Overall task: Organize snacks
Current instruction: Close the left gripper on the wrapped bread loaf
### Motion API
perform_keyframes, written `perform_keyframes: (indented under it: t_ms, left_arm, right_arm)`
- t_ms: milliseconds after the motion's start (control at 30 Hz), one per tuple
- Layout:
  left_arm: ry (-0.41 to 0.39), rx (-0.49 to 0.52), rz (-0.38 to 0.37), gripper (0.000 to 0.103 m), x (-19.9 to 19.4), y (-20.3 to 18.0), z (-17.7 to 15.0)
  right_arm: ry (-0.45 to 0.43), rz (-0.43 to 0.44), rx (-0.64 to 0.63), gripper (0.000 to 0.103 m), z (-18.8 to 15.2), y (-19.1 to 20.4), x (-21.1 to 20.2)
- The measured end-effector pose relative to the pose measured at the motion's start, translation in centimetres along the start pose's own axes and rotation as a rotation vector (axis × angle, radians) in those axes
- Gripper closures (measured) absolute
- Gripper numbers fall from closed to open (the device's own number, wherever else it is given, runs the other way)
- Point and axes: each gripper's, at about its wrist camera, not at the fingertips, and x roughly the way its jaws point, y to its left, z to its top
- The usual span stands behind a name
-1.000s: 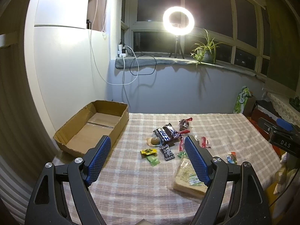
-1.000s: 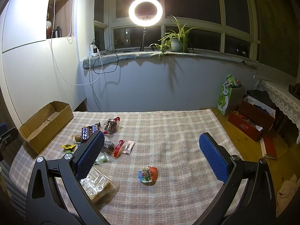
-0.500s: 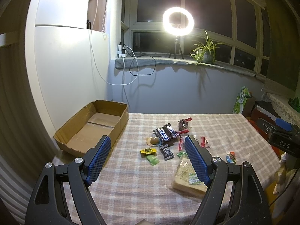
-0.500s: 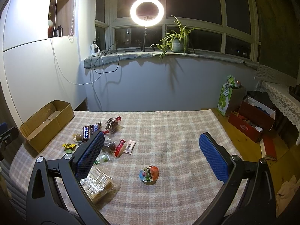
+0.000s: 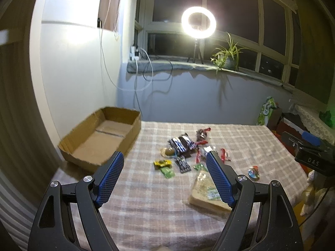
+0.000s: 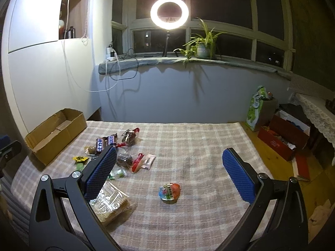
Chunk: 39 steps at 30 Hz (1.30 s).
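Both grippers hang above the table with nothing between their blue-padded fingers; the left gripper has its jaws spread wide, and the right gripper likewise stands wide apart.

Ahead of the left gripper, between its fingertips, lie a yellow-wrapped candy, a green wrapper and a dark small bar; just beyond them sit the blue-and-brown chocolate bars and a dark bag with red ends. A clear-bagged block of pale wafers lies partly behind the left gripper's right-hand finger.

In the right wrist view, a round egg-shaped treat with colourful foil rests alone between the fingers — well apart from the pile, which lies by the left-hand finger.

Further out, on the checked beige tablecloth, an open brown cardboard box stands at the far left corner — apart from the snacks; a lit ring lamp and a potted green plant stand on the windowsill.
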Motion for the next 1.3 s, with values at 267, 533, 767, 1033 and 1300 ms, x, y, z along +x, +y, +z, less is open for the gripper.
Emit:
perform_keyframes:
  t_ms: [267, 533, 767, 1033, 1300]
  left_arm:
    - [0.114, -0.056, -0.087, 0.023, 2.5, 0.4, -1.4]
    - [0.245, -0.092, -0.238, 0.032, 6.0, -0.2, -2.6]
    - [0.356, -0.127, -0.34, 0.04, 9.2, -0.3, -3.5]
    - [0.454, -0.154, -0.407, 0.044, 12.5, 0.3, -4.2]
    - [0.521, -0.164, -0.452, 0.048, 14.4, -0.1, -5.1]
  right_arm:
    - [0.133, 0.147, 0.065, 0.0, -2.2, -1.4, 2.3]
    - [0.29, 0.307, 0.155, 0.006, -5.2, -1.4, 4.9]
    - [0.464, 0.478, 0.259, 0.017, -8.8, 0.9, 7.6]
    - [0.554, 0.53, 0.281, 0.026, -10.2, 3.5, 9.0]
    - [0.571, 0.536, 0.283, 0.032, -9.9, 4.0, 9.8]
